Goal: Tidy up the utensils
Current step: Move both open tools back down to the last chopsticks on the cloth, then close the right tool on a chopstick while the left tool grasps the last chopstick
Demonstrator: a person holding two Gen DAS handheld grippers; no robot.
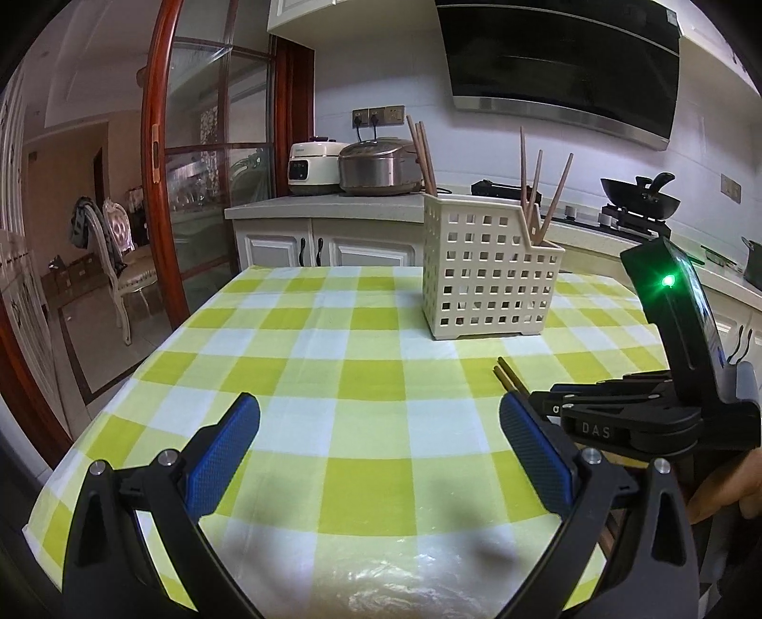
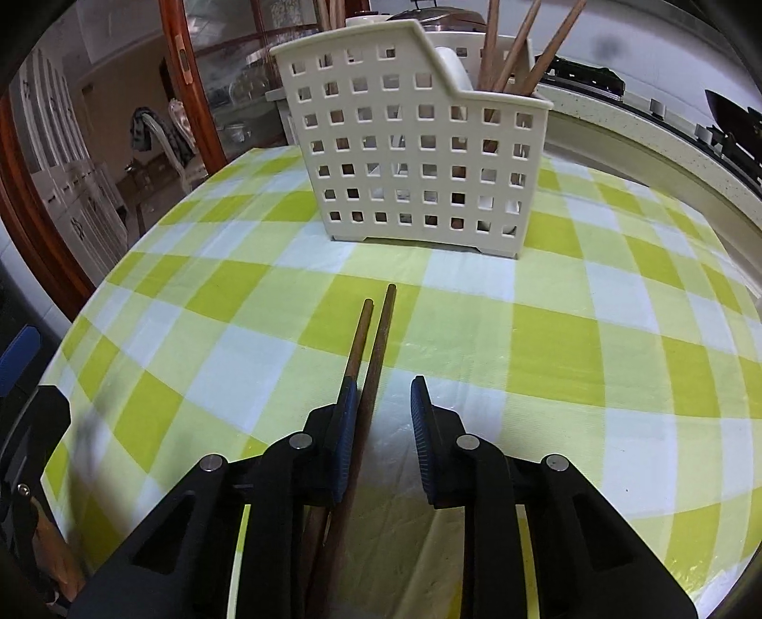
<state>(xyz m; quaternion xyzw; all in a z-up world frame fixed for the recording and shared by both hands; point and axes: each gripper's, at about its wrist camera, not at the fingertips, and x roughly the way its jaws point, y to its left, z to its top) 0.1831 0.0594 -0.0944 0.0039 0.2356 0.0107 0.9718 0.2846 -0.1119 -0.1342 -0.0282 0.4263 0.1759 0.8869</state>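
Note:
Two brown chopsticks (image 2: 381, 333) lie side by side on the green checked tablecloth (image 2: 571, 357), pointing at a cream perforated utensil caddy (image 2: 414, 157). My right gripper (image 2: 385, 385) is down over their near ends, open. One stick runs between the jaws against the left pad (image 2: 347, 428); the other passes under that pad. The right pad stands apart from both. Several chopsticks (image 2: 519, 43) stand upright in the caddy. In the left wrist view my left gripper (image 1: 379, 409) hovers open over bare cloth, and the loose chopstick tips (image 1: 507, 376) show beside its right finger.
The caddy (image 1: 490, 276) stands toward the table's far side. Behind it runs a kitchen counter with two rice cookers (image 1: 376, 166) and a wok (image 1: 638, 195) on the stove. A glass sliding door (image 1: 209, 190) and a chair (image 1: 119, 252) are beyond the left edge.

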